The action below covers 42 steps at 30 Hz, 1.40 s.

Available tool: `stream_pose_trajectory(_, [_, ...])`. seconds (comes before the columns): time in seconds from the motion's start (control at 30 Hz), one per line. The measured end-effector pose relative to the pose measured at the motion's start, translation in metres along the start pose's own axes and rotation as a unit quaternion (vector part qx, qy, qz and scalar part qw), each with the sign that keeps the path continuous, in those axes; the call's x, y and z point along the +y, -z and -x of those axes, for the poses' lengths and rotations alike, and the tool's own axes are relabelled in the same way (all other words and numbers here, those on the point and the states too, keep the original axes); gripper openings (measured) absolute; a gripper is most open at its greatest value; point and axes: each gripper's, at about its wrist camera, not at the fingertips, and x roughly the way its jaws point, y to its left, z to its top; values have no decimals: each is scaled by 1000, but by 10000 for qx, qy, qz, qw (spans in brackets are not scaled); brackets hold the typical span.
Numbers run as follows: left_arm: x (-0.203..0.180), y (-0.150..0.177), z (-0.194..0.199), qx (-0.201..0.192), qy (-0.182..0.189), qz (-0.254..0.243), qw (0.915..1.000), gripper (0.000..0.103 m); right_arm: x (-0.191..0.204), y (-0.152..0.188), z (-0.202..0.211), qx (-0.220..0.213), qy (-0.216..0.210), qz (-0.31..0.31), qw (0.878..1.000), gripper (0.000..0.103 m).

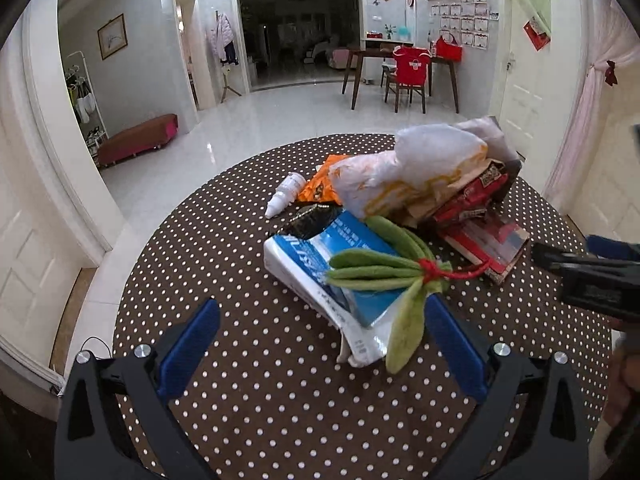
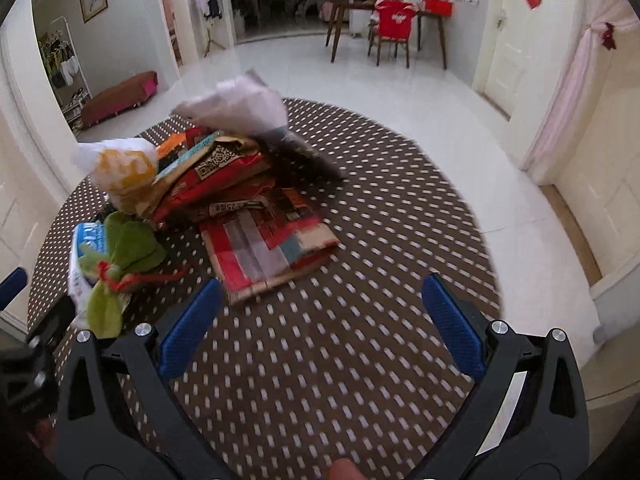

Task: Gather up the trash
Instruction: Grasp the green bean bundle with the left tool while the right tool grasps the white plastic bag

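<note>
Left wrist view
Left hand-held gripper (image 1: 322, 316): wide open, holding nothing; blue pack (image 1: 320, 264) lies between its fingers.
Trash pile (image 1: 424, 188): on the dotted surface (image 1: 224, 248), toward 1 o'clock.
Bottle (image 1: 285, 194): at 11 o'clock.

Right wrist view
Right hand-held gripper (image 2: 322, 300): wide open, empty.
Red wrapper (image 2: 266, 248): just beyond its left finger, 11 o'clock.
Green bundle (image 2: 124, 252): 9 o'clock.

Both wrist views look forward, low over the dotted table (image 1: 240, 240), sharing the trash pile (image 2: 224, 184) close ahead.
</note>
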Motion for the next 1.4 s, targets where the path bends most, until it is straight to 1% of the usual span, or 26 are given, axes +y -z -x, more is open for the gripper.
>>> stream_pose_trajectory(0.13, [-3, -7, -3, -20, 139, -66, 9999, 99, 4, -15, -34, 259, -168, 53, 9995, 98])
stream_pose_trajectory(0.2, [-11, -11, -6, -49, 222, -209, 9995, 99, 5, -19, -40, 326, -152, 105, 9993, 98])
stream_pose_trajectory(0.27, [-22, -15, -13, -45, 302, -392, 9988, 99, 1, -21, -39, 320, -178, 65, 9993, 98])
stream_pose_trajectory(0.43, [-38, -21, -31, 34, 516, -612, 9968, 99, -17, -17, -28, 257, -147, -125, 9995, 98])
stream_pose_trajectory(0.47, [-41, -22, -36, 67, 596, -672, 9959, 90, -22, -16, -25, 246, -143, -180, 9994, 98])
stream_pose_trajectory(0.5, [-43, -23, -39, 127, 683, -705, 9951, 67, -25, -16, -21, 222, -165, -242, 9993, 98])
stream_pose_trajectory(0.53, [-43, -23, -43, 228, 830, -700, 9938, 58, -27, -16, -16, 171, -237, -307, 9991, 98])
stream_pose_trajectory(0.57, [-41, -23, -45, 332, 1050, -604, 9921, 44, -28, -15, -13, 109, -322, -339, 9988, 98])
stream_pose_trajectory(0.6, [-40, -23, -45, 355, 1198, -534, 9907, 28, -27, -17, -6, 14, -454, -338, 9984, 98])
stream_pose_trajectory(0.67, [-37, -21, -43, 357, 1254, -495, 9902, 14, -15, -24, 16, -277, -871, -151, 9957, 98])
stream_pose_trajectory(0.77, [-22, -20, -33, 284, 1376, -210, 9899, 13, 14, -34, 42, -691, -1418, 430, 9865, 98])
stream_pose_trajectory(0.8, [-17, -18, -29, 255, 1398, -132, 9898, 12, 25, -37, 45, -746, -1520, 585, 9838, 98])
stream_pose_trajectory(0.83, [-12, -17, -25, 223, 1398, -69, 9899, 12, 39, -41, 48, -765, -1642, 827, 9800, 98])
stream_pose_trajectory(0.9, [-2, -15, -18, 183, 1363, 47, 9905, 12, 61, -49, 44, -693, -1722, 1148, 9759, 98])
stream_pose_trajectory(0.97, [6, -10, -14, 177, 1318, 146, 9910, 12, 79, -54, 32, -523, -1885, 1318, 9718, 96])
stream_pose_trajectory(1.03, [13, -6, -10, 182, 1288, 265, 9911, 11, 88, -58, 15, -288, -1989, 1325, 9706, 71])
stream_pose_trajectory(1.07, [16, -3, -9, 193, 1284, 326, 9910, 11, 94, -58, 1, -31, -1999, 1349, 9705, 39])
stream_pose_trajectory(1.1, [20, -2, -7, 197, 1278, 380, 9909, 11, 95, -61, -7, 131, -1974, 1316, 9714, 37])
stream_pose_trajectory(1.13, [24, 0, -4, 180, 1259, 454, 9908, 10, 93, -61, -13, 198, -1978, 1239, 9722, 35])
stream_pose_trajectory(1.2, [31, 0, 2, 134, 1240, 535, 9907, 10, 94, -51, -9, 162, -2124, 1167, 9701, 30])
stream_pose_trajectory(1.23, [33, -1, 6, 109, 1232, 574, 9907, 9, 88, -50, -2, 85, -2244, 1093, 9683, 30])
stream_pose_trajectory(1.33, [40, -3, 17, 8, 1225, 687, 9901, 8, 77, -51, 10, -171, -2350, 1012, 9666, 29])
stream_pose_trajectory(1.4, [41, -11, 28, -140, 1223, 706, 9899, 7, 66, -56, 27, -377, -2470, 891, 9642, 29])
